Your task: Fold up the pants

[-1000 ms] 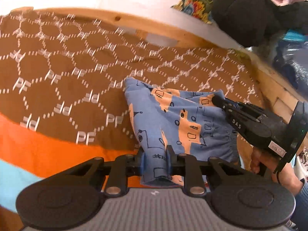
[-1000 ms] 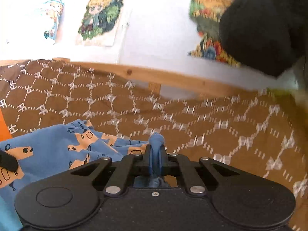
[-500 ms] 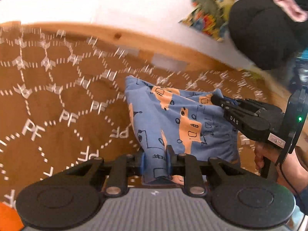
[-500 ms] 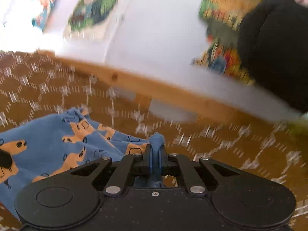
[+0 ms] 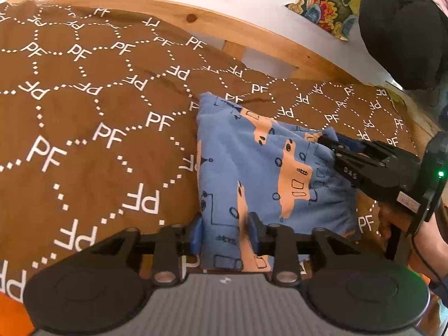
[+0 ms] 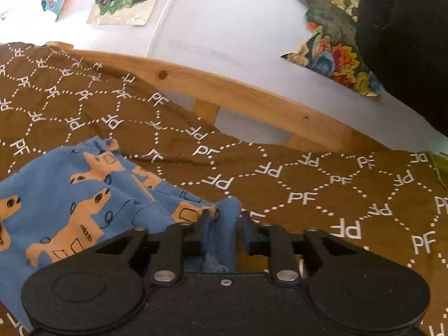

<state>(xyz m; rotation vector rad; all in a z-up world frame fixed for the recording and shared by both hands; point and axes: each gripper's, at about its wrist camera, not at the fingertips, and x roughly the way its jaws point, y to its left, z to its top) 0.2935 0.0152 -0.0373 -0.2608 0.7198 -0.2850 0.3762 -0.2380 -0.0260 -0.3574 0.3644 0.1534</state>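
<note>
Blue pants (image 5: 266, 173) on bedspread (image 5: 98, 117), jaws seemingly parted

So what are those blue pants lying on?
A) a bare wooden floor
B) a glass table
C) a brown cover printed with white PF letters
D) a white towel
C: the pants rest on the brown cover with white PF letters in dotted hexagons.

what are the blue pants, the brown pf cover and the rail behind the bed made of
Blue pants: soft matte knit, likely cotton jersey; they drape and bunch in limp folds, with a printed orange pattern.
Brown cover: thin matte woven-looking cloth with white printed letters; it creases shallowly.
Rail: light wood, probably pine; knots and grain show, finish unclear.
</note>
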